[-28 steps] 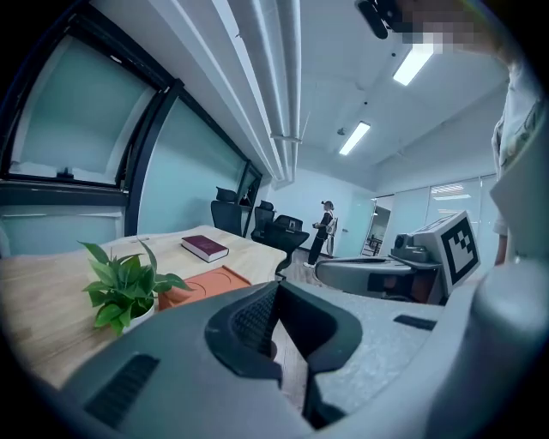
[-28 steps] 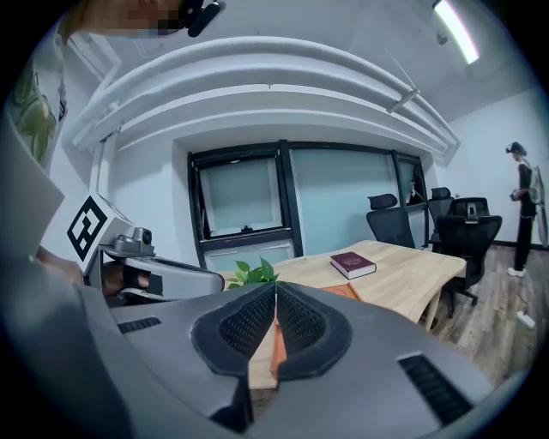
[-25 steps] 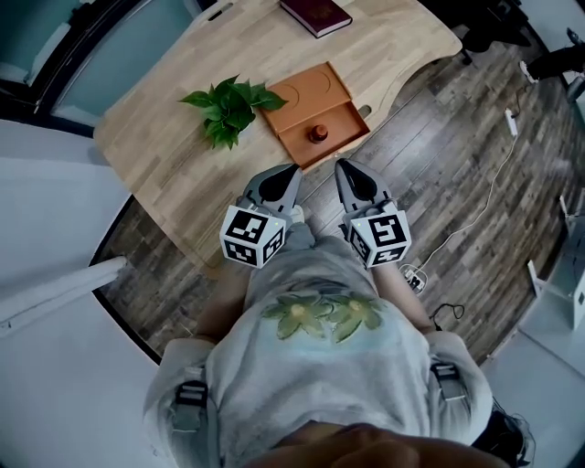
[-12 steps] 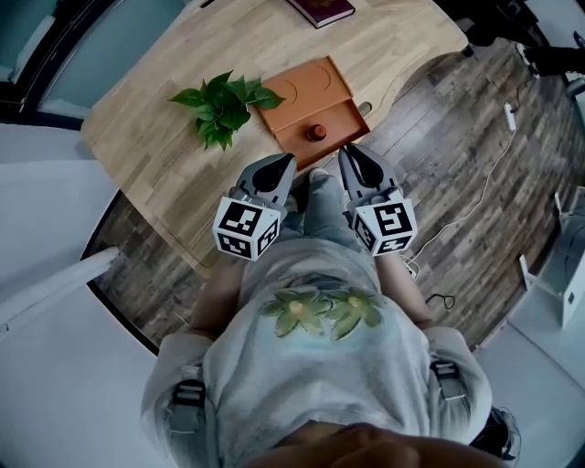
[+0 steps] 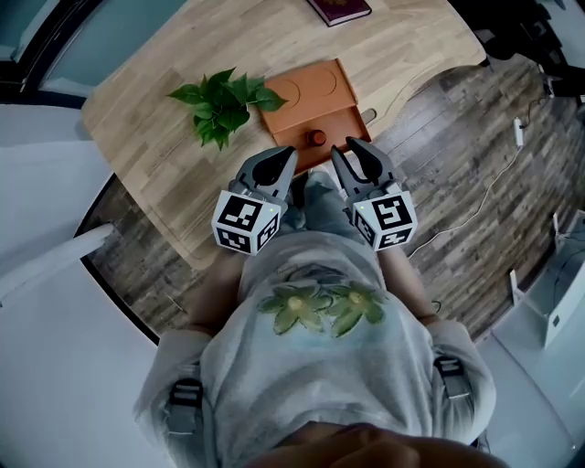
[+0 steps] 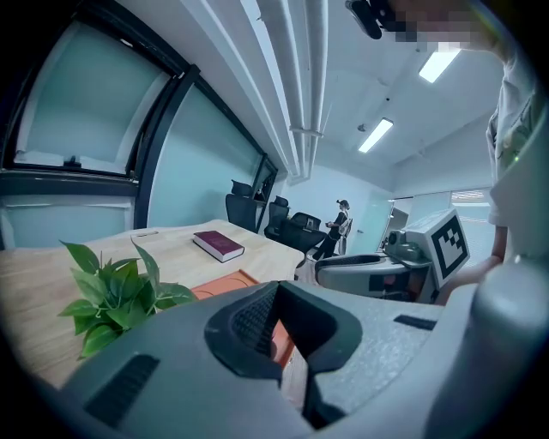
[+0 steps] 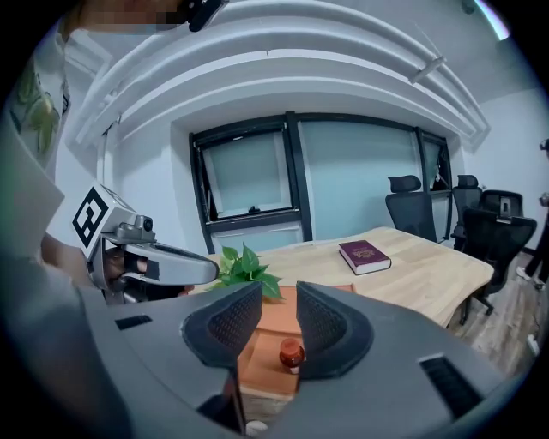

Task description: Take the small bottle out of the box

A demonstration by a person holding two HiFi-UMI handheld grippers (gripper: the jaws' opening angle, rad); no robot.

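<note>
A small bottle (image 5: 316, 138) with a red cap stands in the tray of an open orange box (image 5: 340, 124) near the wooden table's front edge. My right gripper (image 5: 357, 148) hovers just short of the box, its jaws opening with nothing between them. In the right gripper view the bottle (image 7: 291, 352) shows through the gap, farther off, inside the box (image 7: 262, 364). My left gripper (image 5: 285, 161) is held beside it to the left, shut and empty, also short of the table. The right gripper view shows that left gripper (image 7: 159, 261) at its left.
A green leafy plant (image 5: 219, 102) lies on the table (image 5: 164, 137) left of the box. A maroon book (image 5: 340, 9) sits at the far edge. A cable (image 5: 494, 183) runs over the wood floor on the right. Office chairs (image 7: 412, 206) stand beyond the table.
Both grippers have moved forward toward the table's edge and the box. The right gripper's jaws have parted from shut.
</note>
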